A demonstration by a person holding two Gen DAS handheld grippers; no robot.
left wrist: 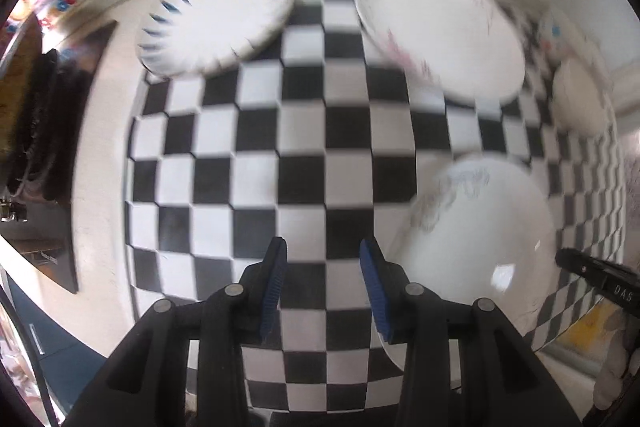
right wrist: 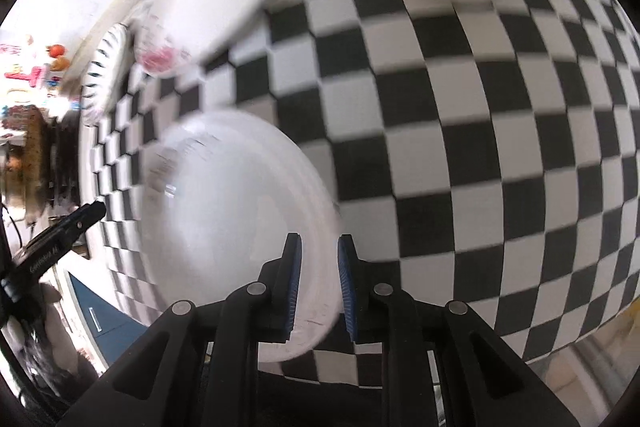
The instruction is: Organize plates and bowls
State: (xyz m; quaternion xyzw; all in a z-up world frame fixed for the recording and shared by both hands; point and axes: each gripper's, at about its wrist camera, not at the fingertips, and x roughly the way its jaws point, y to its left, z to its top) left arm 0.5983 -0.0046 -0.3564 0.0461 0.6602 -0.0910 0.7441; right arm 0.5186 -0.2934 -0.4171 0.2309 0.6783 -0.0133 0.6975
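The left gripper (left wrist: 323, 285) is held narrowly apart over the checkered cloth (left wrist: 304, 131), with nothing between its pads. The right gripper (right wrist: 319, 285) is parted slightly around the rim of the near white bowl (right wrist: 240, 211); contact cannot be told. A ribbed plate (left wrist: 218, 17) and a flowered plate (left wrist: 444, 27) lie at the far edge.

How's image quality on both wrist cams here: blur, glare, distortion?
Left wrist: motion smear on the flowered plate and the near bowl, a glare spot on that bowl, and the checkered cloth bulges from fisheye. Right wrist: heavier smear, the near bowl is streaked and its rim soft; the right tongs stay sharp; frame edges go dark.
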